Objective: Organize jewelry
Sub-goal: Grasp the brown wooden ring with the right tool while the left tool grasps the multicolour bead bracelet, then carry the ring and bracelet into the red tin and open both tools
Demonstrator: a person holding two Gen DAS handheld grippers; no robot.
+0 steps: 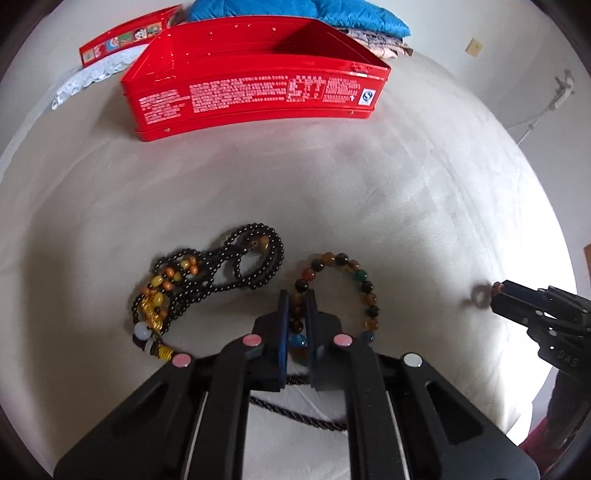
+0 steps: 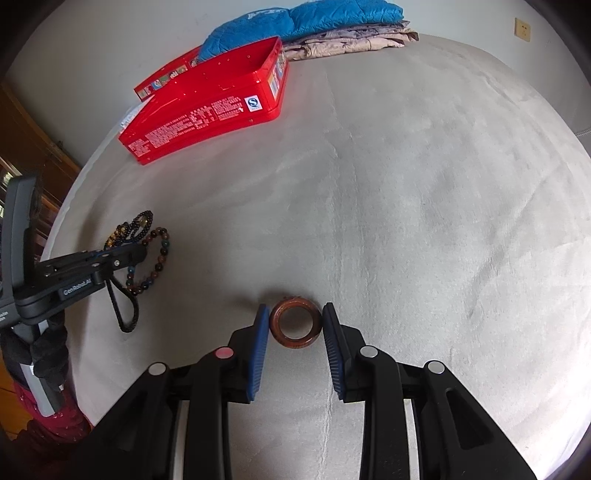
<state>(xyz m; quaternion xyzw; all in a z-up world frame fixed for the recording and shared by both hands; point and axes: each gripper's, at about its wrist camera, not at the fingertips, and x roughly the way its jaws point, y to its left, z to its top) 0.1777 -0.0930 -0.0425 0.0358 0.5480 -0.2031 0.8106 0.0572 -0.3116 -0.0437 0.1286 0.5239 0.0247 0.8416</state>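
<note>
In the left wrist view my left gripper (image 1: 298,300) is shut on the near-left side of a multicoloured bead bracelet (image 1: 366,291), which lies on the pale bed cover (image 1: 369,192). A black bead necklace (image 1: 221,266) with yellow and orange beads lies just left of it. A black cord (image 1: 295,411) runs under the fingers. In the right wrist view my right gripper (image 2: 295,314) holds a brown wooden ring (image 2: 293,324) between its blue pads, resting on the cover. An open red tin box (image 1: 258,85) stands at the far side.
Behind the box (image 2: 207,107) lie its red lid (image 1: 129,37), a white lace cloth (image 1: 85,77), a folded blue quilt (image 2: 295,22) and patterned cloth (image 2: 351,40). Wooden furniture (image 2: 33,147) stands past the bed's left edge. A red sleeve (image 2: 55,424) shows at the lower left.
</note>
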